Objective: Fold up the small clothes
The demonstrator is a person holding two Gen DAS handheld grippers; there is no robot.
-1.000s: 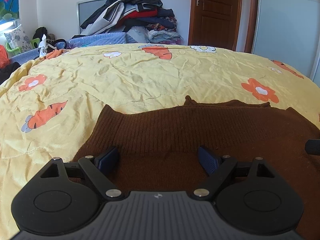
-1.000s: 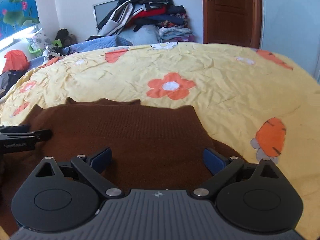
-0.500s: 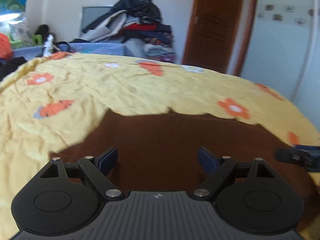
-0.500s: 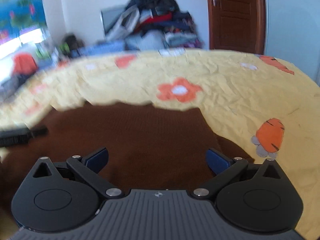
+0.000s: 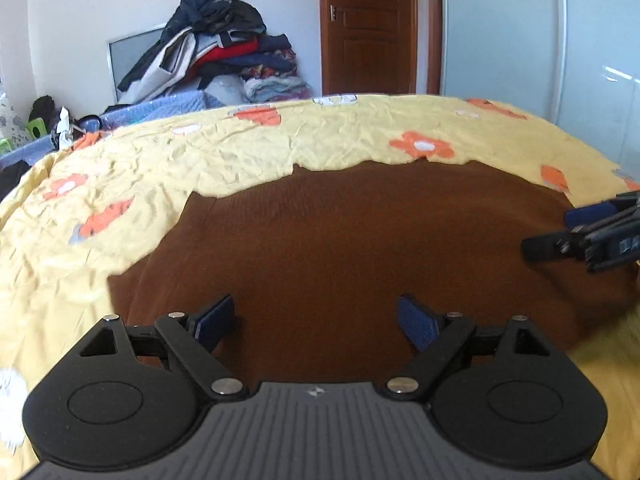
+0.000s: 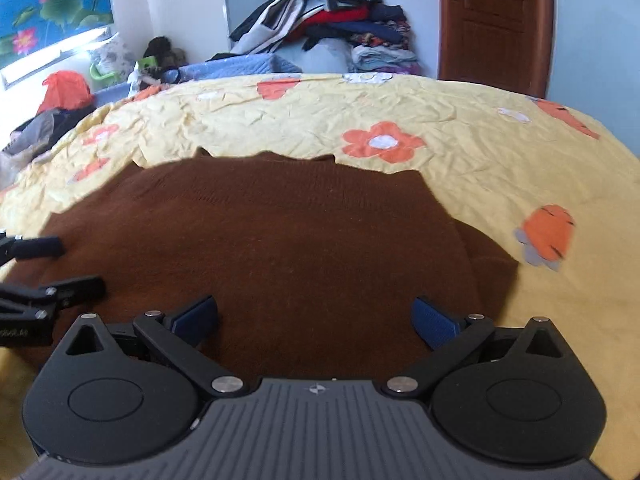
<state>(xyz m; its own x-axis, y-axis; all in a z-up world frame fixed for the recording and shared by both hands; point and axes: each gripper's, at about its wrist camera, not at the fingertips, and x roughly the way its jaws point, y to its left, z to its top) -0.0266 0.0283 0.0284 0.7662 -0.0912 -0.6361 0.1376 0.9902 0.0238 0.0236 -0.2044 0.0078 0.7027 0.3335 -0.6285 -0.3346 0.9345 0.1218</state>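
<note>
A brown knitted sweater (image 5: 340,240) lies flat on a yellow flowered bedsheet (image 5: 200,160); it also shows in the right wrist view (image 6: 280,240). My left gripper (image 5: 316,320) is open and empty, low over the sweater's near left part. My right gripper (image 6: 316,318) is open and empty over its near right part. The right gripper's fingers (image 5: 576,236) show at the right edge of the left wrist view. The left gripper's fingers (image 6: 48,280) show at the left edge of the right wrist view.
A tall pile of clothes (image 5: 216,52) stands beyond the bed's far edge, also in the right wrist view (image 6: 320,20). A brown door (image 5: 366,28) is behind it. Bags and clutter (image 6: 64,92) lie off the bed's left side.
Both grippers have risen and tilted a little, so more of the sweater shows. They stay open. The sweater has not visibly moved.
</note>
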